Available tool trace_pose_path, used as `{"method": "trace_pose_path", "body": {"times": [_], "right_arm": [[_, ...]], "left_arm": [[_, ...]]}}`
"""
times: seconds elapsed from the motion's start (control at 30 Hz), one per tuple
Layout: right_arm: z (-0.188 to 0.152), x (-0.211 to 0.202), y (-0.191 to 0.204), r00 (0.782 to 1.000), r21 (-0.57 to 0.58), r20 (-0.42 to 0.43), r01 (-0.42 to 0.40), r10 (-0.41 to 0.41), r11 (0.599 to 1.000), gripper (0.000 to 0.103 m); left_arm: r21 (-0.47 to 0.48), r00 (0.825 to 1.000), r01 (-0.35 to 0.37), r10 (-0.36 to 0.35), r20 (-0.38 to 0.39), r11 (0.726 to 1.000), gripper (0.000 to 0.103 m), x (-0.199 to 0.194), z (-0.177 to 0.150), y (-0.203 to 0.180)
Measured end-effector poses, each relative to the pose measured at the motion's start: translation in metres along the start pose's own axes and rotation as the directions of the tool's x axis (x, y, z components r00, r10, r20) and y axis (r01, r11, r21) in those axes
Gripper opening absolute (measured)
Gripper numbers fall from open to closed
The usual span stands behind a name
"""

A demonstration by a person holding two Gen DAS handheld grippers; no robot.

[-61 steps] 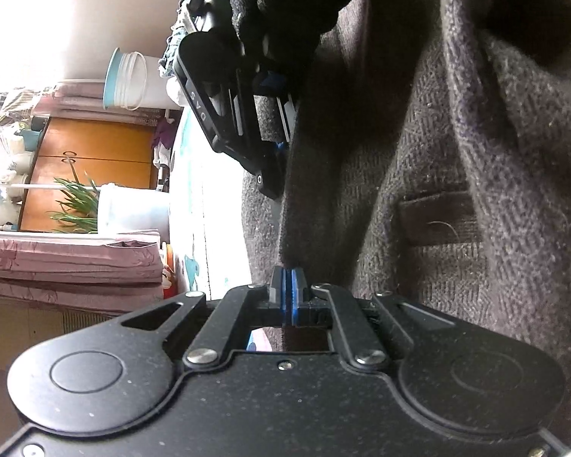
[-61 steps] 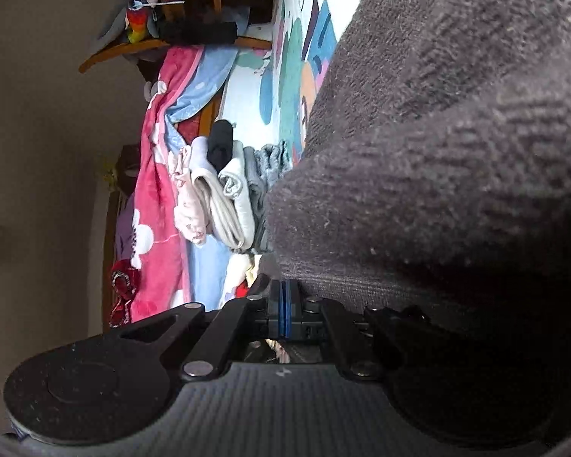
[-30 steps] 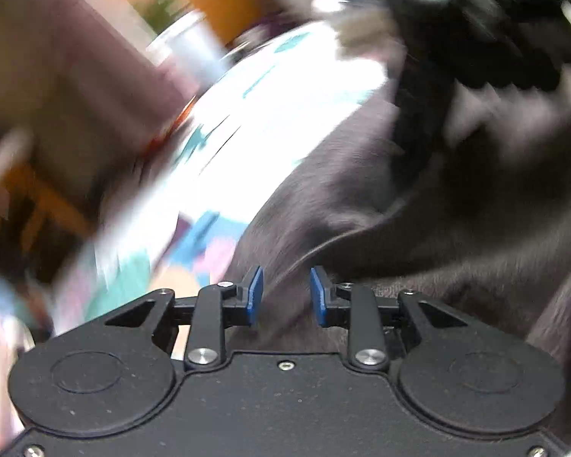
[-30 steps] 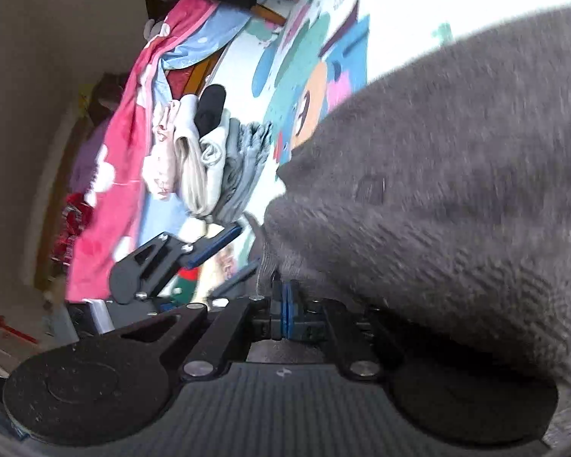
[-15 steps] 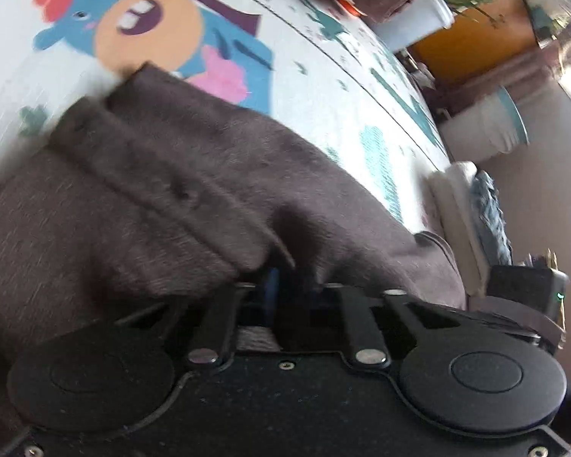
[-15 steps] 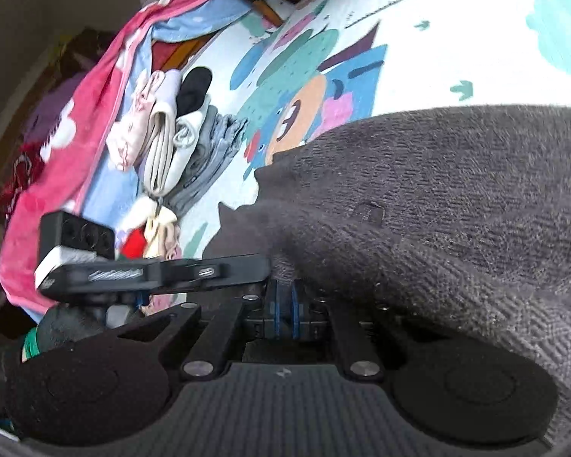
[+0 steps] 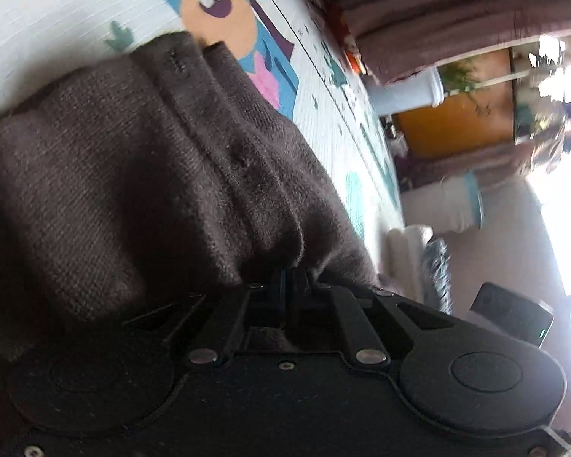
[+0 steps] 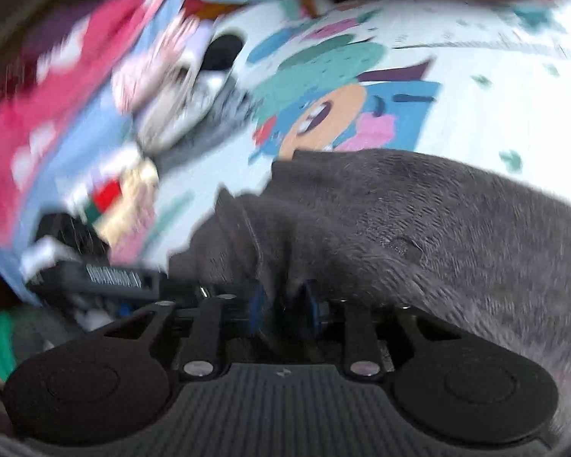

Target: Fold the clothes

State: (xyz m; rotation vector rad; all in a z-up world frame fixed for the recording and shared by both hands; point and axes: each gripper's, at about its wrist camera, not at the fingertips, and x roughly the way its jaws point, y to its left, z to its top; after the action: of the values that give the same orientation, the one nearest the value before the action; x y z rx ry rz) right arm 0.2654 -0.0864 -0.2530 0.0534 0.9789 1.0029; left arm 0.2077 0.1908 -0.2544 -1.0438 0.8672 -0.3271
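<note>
Both grippers meet at one edge of a dark brown woollen coat (image 7: 141, 175) spread on a white play mat with bright cartoon animals (image 7: 49, 11). Clenched, the left gripper (image 7: 285, 278) pinches a bunched fold of coat. With coat edge between them, the right gripper's (image 8: 283, 304) blue pads (image 8: 255, 306) are parting. Folded pale clothes (image 8: 179, 103) lie on the mat beyond.
</note>
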Motion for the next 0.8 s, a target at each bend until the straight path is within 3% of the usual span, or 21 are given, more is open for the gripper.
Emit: {"method": "trace_pose_path", "body": {"times": [0.17,0.2,0.23,0.33,0.5,0.7,0.8], "right_arm": [[-0.004,0.002,0.004,1.000,-0.063,-0.004,0.021,-0.021,0.998,0.027],[-0.005,0.003,0.004,1.000,-0.064,-0.005,0.019,-0.020,0.998,0.022],[-0.006,0.003,0.003,1.000,-0.061,-0.008,0.013,-0.014,0.998,0.009],[-0.010,0.002,-0.003,1.000,-0.019,-0.008,-0.018,0.018,1.000,0.005],[-0.016,0.005,-0.019,0.998,0.106,0.025,-0.061,0.059,0.993,0.005],[-0.020,0.010,-0.012,0.999,0.055,0.025,-0.044,0.042,0.998,0.008],[-0.022,0.012,-0.012,0.999,0.043,0.033,-0.036,0.035,0.998,0.008]], "left_arm": [[-0.020,1.000,0.029,-0.029,-0.004,0.999,0.002,-0.006,0.003,0.001],[-0.024,0.999,0.038,-0.038,-0.005,0.999,0.002,-0.006,0.004,0.002],[-0.029,0.999,0.046,-0.046,-0.006,0.999,0.002,-0.006,0.005,0.003],[-0.032,0.999,0.039,-0.039,-0.008,0.999,0.002,-0.005,0.008,0.002],[0.017,0.999,-0.031,0.031,-0.035,0.999,0.008,-0.002,0.013,-0.009],[0.168,0.978,-0.172,0.189,-0.090,0.971,0.012,0.007,0.011,-0.031],[0.197,0.978,-0.176,0.195,-0.079,0.964,0.006,0.007,0.009,-0.031]]}}
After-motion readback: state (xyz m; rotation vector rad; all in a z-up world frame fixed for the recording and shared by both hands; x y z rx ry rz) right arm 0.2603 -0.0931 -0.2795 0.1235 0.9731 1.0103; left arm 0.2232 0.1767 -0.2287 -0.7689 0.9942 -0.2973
